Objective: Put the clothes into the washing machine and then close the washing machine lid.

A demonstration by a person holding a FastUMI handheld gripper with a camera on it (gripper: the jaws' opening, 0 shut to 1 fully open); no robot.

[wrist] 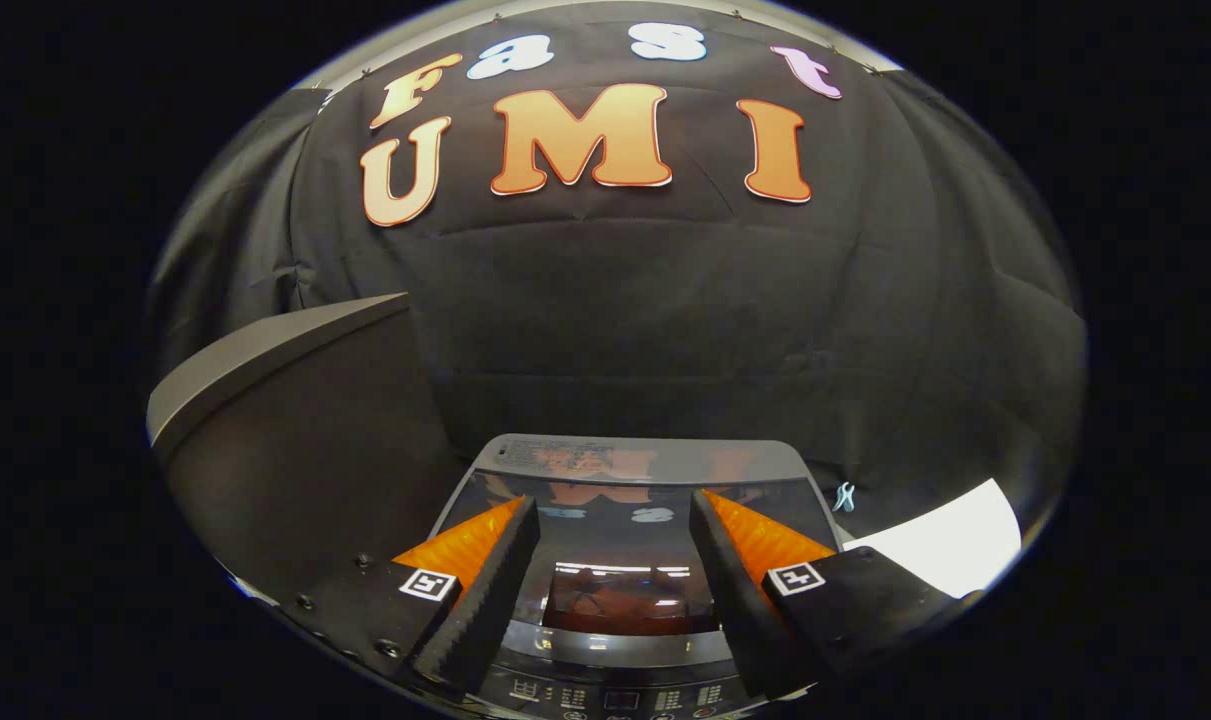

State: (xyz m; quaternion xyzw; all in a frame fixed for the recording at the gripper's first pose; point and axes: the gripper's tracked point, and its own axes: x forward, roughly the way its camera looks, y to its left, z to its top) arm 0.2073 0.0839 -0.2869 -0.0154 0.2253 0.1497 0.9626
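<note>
Hovering with jaws (615,560) released and gripping nothing — washing machine (625,600) lying directly below and ahead at twelve o'clock. Lid (625,520) sitting flat and closed, glass panel running lengthwise between the fingers, control strip nearest. Seeing no clothes — fitting either an early or finished stage.

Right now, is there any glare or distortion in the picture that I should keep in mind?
In the gripper view, the washing machine lid is glossy and mirrors the booth's wall and overhead lights; the fisheye lens bends straight edges; the open hand-held gripper hangs above the lid, holding nothing; the scene is dim.
</note>
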